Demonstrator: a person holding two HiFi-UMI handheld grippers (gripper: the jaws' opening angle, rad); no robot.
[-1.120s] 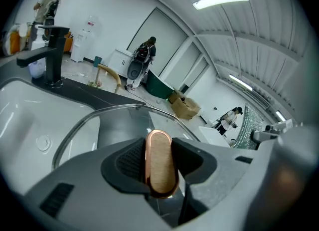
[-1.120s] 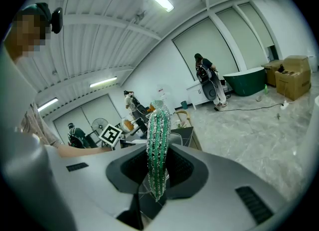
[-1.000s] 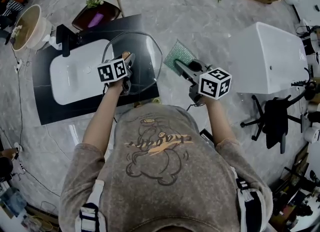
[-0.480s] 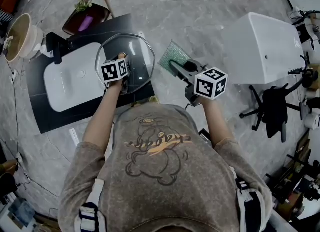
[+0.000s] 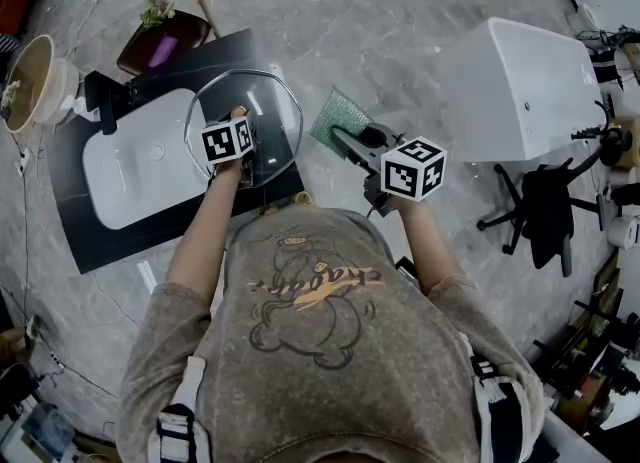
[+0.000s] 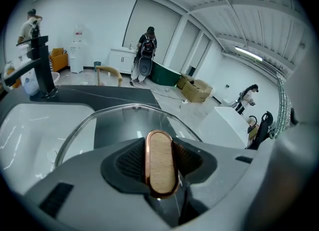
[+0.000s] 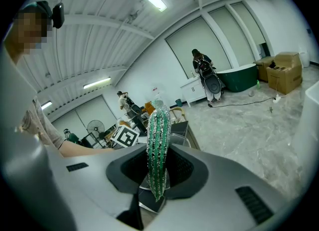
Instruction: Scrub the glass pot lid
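The glass pot lid [image 5: 262, 101] hangs over the black counter at the sink's right end, held by its wooden, copper-rimmed knob [image 6: 160, 162]. My left gripper [image 5: 242, 123] is shut on that knob, and the lid's clear rim [image 6: 124, 109] curves out beyond the jaws. To the right of the lid, my right gripper [image 5: 350, 135] is shut on a green sponge [image 5: 342, 117], which is apart from the glass. In the right gripper view the sponge [image 7: 158, 145] stands edge-on between the pads.
A white sink [image 5: 130, 166] is set in the black counter [image 5: 95, 246], with a black faucet [image 5: 100, 99] at its far end. A white tub [image 5: 520, 91] stands at the right, with an office chair [image 5: 545, 213] next to it. A basket [image 5: 165, 31] sits behind the counter.
The whole scene has slid slightly left in the head view. My right gripper with the sponge has come a little closer to the left one. Both grips are unchanged.
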